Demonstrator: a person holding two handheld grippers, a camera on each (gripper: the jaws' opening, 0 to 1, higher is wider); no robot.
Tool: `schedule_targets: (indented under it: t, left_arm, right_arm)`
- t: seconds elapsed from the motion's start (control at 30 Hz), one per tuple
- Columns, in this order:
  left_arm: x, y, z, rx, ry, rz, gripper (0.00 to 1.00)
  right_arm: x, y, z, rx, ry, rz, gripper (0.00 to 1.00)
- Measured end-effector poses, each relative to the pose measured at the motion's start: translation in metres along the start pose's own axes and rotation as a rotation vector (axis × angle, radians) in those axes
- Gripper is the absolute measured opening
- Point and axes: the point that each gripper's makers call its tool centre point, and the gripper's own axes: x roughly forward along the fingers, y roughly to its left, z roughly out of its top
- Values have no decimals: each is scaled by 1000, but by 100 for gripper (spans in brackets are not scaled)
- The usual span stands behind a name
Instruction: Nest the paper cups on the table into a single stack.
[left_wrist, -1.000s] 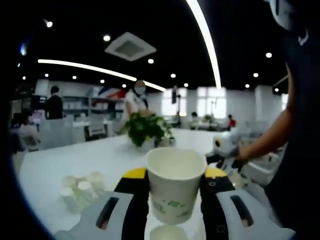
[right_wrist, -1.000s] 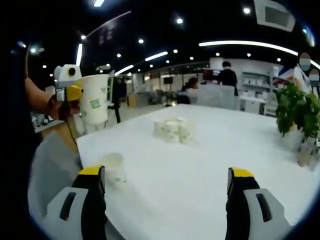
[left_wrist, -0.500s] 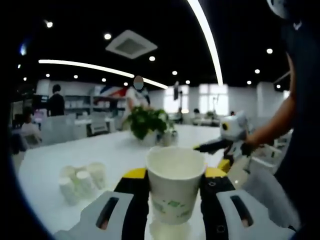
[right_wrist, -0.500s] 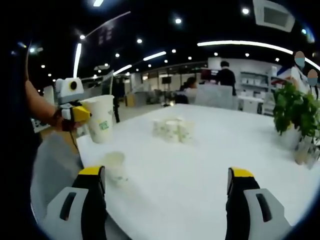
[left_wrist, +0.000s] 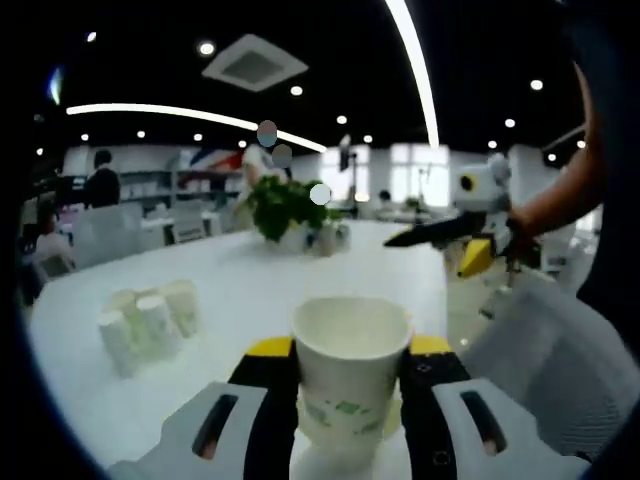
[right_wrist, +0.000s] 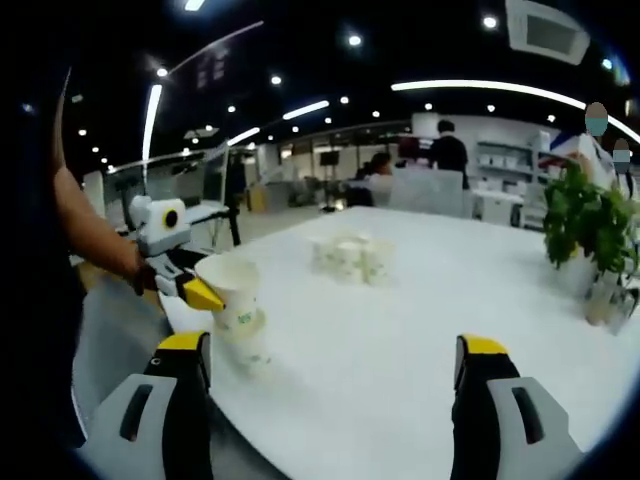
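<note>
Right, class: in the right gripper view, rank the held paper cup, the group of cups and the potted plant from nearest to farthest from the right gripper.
1. Held paper cup, near left.
2. Group of cups, mid-table.
3. Potted plant, far right.

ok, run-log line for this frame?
left gripper: shut on held cup, over table cup | right gripper: open, empty | cup cluster: untouched

Saw own right gripper (right_wrist: 335, 385) with jaws spread wide over the white table (right_wrist: 430, 300), nothing between them. Found the left gripper (right_wrist: 205, 293) at left, clamped on a paper cup (right_wrist: 233, 295) seated in a second cup (right_wrist: 250, 343) near the table edge. Spotted a cluster of cups (right_wrist: 348, 257) farther back, potted plant (right_wrist: 590, 230) at right.
</note>
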Motion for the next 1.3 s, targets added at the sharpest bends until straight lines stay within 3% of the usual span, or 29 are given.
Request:
schedule_targets:
  t: [0.23,0.3,0.37,0.6,0.67,0.73,0.8,0.83,0.9,0.93,1.0,1.13,1.17,1.23,1.3]
  left_arm:
    - [0,0,-31,41,97,-23,40]
    - [-3,2,-38,18,132,-27,41]
    - [-5,6,-39,89,138,-16,42]
    - [1,9,-40,46,170,-23,46]
    - [2,11,-40,73,195,-10,55]
    - [3,17,-39,65,208,22,73]
    - [2,23,-35,26,196,57,95]
    - [-2,26,-33,-14,200,84,99]
    - [-5,28,-24,-34,188,94,99]
    - [-8,30,-18,-33,172,99,99]
    - [-12,31,3,-21,92,95,99]
    - [-30,38,12,18,101,100,99]
    - [-41,44,13,44,121,139,99]
    - [-58,47,14,13,166,186,99]
    - [-73,56,34,-14,89,256,99]
  right_arm:
    - [7,13,0,8,22,-20,100]
    - [10,19,3,14,20,-20,100]
    - [12,25,6,21,33,-24,100]
    - [28,26,18,-45,46,2,100]
    - [30,23,25,-39,30,10,100]
    - [33,22,33,-51,0,33,100]
    - [39,14,32,-53,9,45,100]
    - [39,11,31,-36,21,45,100]
    - [39,6,34,-33,25,49,100]
    - [39,3,42,-58,-10,57,100]
    - [41,-2,45,-85,-28,70,100]
    - [46,-23,41,-66,-34,91,100]
    - [46,-27,40,-47,-32,94,100]
    - [42,-27,40,-14,-28,128,100]
    - [39,-29,41,-54,-39,157,100]
